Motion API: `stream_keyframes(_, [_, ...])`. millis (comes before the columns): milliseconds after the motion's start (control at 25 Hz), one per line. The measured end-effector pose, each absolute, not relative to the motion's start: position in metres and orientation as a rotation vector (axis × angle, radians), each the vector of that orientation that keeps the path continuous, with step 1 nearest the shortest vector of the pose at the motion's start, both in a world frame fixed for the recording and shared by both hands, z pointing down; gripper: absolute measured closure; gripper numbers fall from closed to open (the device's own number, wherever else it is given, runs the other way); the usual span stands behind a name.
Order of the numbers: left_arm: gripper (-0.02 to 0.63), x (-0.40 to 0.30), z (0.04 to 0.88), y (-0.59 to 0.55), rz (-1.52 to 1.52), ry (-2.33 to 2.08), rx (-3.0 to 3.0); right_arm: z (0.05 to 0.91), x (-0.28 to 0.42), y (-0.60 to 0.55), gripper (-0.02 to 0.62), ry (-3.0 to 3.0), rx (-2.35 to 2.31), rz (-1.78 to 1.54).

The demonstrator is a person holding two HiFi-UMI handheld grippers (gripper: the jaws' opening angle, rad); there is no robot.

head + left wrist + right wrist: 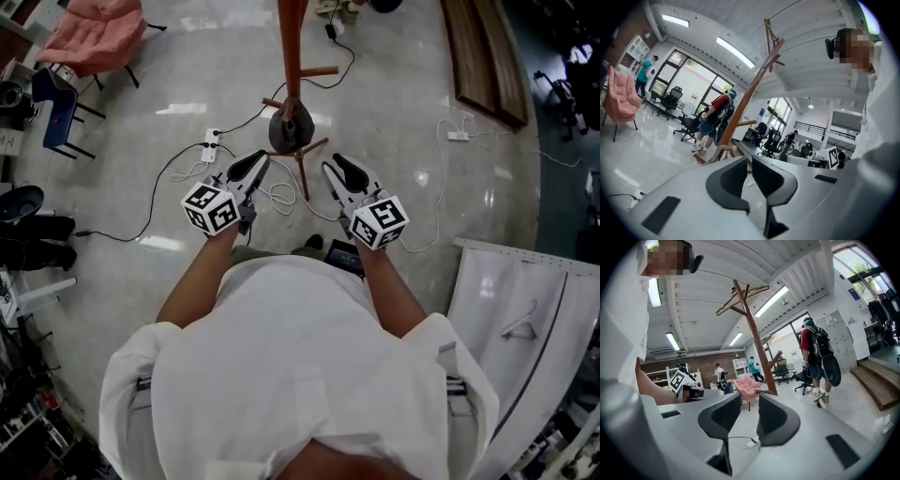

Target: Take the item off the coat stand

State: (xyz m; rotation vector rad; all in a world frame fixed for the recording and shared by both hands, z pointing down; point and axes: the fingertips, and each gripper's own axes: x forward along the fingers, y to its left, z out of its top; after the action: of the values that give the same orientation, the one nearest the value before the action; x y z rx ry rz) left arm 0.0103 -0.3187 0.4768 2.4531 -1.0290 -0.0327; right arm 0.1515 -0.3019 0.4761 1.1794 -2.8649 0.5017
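Nearest me, my left gripper [255,164] has its jaws pressed almost together on nothing and my right gripper [336,171] holds its jaws spread and empty, both just short of the coat stand [292,47]. I judge the task not yet begun: the dark item [290,127], a bag or cap as far as I can tell, hangs low on the stand, untouched. A white power strip [210,147] and loose cables lie by the stand's feet on the glossy pale floor [394,84], with a pink armchair [94,33] well to the stand's left and a wooden platform [483,56] well to its right.
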Motion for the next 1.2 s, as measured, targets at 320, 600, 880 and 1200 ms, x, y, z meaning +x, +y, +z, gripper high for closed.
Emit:
stream_keyframes(320, [0.531, -0.006, 0.522, -0.345, 0.078, -1.124, 2.369, 0.537, 0.145, -0.354, 0.479, -2.795, 1.104, 0.530])
stream_keyframes(600, [0.489, -0.005, 0.562, -0.385, 0.191, -1.043, 2.391, 0.590, 0.134, -0.396, 0.462, -2.671, 1.144, 0.544])
stream_keyframes(880, [0.435, -0.004, 0.594, -0.418, 0.277, -0.976, 2.390, 0.635, 0.119, -0.417, 0.446, -2.572, 1.081, 0.503])
stream_keyframes(1200, [0.400, 0.013, 0.617, -0.432, 0.377, -0.865, 2.421, 0.664, 0.117, -0.441, 0.410, -2.501, 1.059, 0.501])
